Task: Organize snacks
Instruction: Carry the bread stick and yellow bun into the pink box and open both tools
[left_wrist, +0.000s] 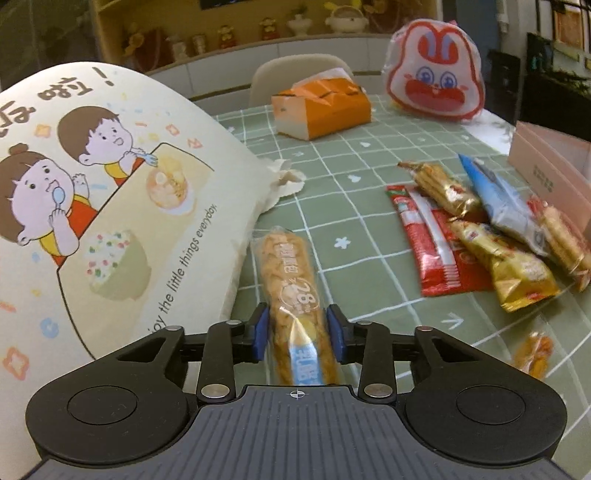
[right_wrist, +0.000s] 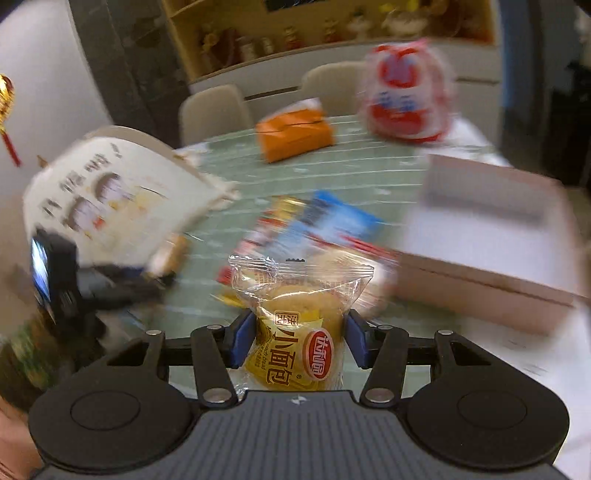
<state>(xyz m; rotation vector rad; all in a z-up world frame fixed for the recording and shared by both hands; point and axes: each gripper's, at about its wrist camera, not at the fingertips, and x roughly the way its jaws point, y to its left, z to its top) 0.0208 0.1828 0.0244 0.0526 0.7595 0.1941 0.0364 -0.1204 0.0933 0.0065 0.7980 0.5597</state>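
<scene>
We see the left gripper (left_wrist: 299, 334) jaws clamped on a long bread stick packet (left_wrist: 291, 295), the right gripper (right_wrist: 295, 338) jaws on a small bread packet (right_wrist: 295, 332). Motion blur obscures the surface (right_wrist: 351, 177) beyond.

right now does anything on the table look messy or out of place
Yes. The snack packets lie heaped across one another beside the pink box rather than sorted, and crumpled white paper sits loose on the green tablecloth. Nothing looks spilled or torn.
</scene>
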